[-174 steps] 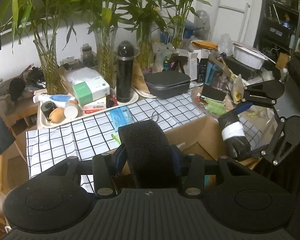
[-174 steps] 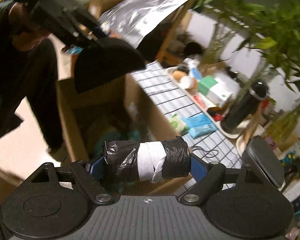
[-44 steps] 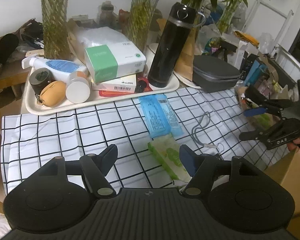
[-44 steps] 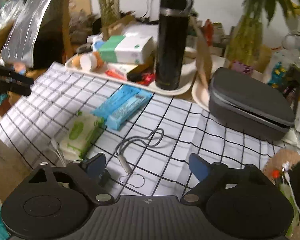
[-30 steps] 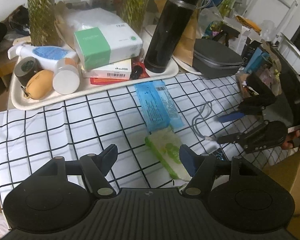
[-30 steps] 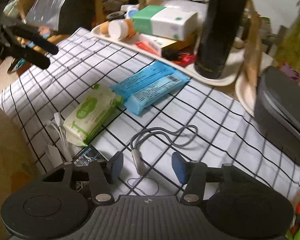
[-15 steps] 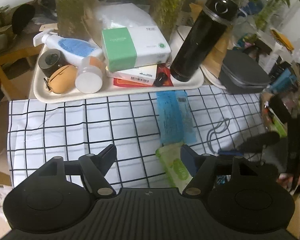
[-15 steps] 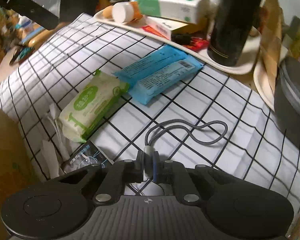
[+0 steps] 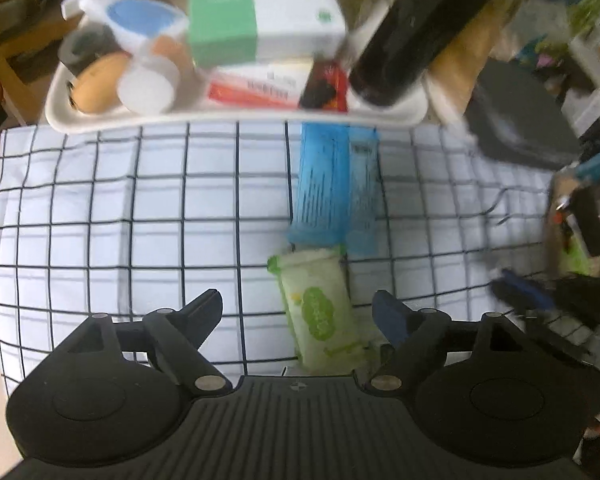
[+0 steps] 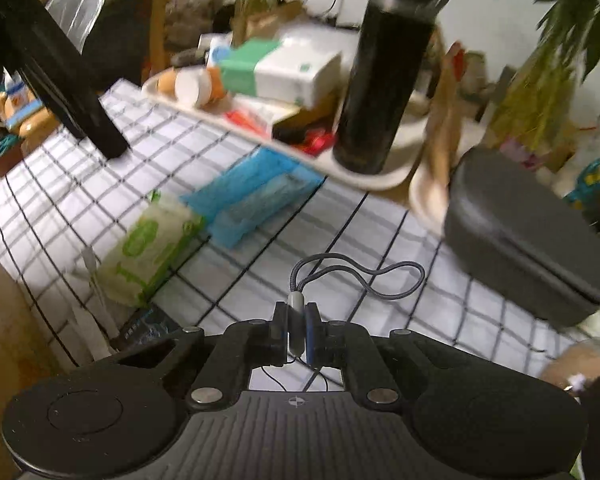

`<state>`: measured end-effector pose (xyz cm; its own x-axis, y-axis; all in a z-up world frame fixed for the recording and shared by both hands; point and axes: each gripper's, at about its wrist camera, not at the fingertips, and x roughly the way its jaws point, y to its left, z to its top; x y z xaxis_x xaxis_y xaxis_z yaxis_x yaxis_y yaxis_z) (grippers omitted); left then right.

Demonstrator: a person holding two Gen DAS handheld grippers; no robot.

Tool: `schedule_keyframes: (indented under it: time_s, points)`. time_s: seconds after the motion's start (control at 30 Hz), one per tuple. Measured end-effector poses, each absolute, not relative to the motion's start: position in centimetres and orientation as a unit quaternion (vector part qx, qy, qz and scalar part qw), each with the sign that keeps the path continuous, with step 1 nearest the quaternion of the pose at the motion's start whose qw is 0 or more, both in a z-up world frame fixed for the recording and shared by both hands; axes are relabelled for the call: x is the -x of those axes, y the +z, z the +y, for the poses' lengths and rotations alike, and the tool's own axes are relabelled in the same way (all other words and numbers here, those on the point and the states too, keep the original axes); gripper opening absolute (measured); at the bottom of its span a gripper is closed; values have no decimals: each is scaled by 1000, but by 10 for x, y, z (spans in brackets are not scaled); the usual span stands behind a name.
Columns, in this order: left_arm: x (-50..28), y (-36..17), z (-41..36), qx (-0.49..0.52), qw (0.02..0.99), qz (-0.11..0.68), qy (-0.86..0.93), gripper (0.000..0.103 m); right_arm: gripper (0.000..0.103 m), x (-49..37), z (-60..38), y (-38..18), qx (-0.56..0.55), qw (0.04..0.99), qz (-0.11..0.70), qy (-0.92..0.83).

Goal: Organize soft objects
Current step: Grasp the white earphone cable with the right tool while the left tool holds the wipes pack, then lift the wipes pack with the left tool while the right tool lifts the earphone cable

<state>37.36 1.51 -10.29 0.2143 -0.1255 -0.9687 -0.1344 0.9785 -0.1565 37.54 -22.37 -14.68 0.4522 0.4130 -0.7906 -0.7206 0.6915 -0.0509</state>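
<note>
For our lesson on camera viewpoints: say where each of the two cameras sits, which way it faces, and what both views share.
Left wrist: on the open left gripper, looking down on the checked cloth toward the white tray.
Right wrist: on the right gripper, shut on the grey cord, facing across the cloth to the black flask.
Shared: green wipes pack, blue packets.

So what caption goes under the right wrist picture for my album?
Right gripper pinching a grey cord above the checked tablecloth.

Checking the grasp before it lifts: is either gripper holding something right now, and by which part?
The right gripper pinches the grey lanyard cord at its pale end piece. The left gripper is open and empty.
</note>
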Motion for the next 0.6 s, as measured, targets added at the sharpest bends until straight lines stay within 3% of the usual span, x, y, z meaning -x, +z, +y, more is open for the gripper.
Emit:
schedule_keyframes:
  time_s: [0.47, 0.53, 0.57, 0.6]
  points:
    - [-400, -178, -18, 125, 694, 708, 45, 80, 10, -358, -246, -113, 154, 866, 357, 315]
    - [-401, -186, -19, 133, 685, 715, 45, 64, 10, -356, -248, -111, 149, 867, 357, 315]
    - [-401, -187, -20, 133, 686, 713, 50, 64, 10, -356, -249, -111, 144, 868, 357, 314]
    - [-401, -185, -21, 131, 689, 710, 56, 57, 10, -357, -250, -110, 140, 869, 357, 313]
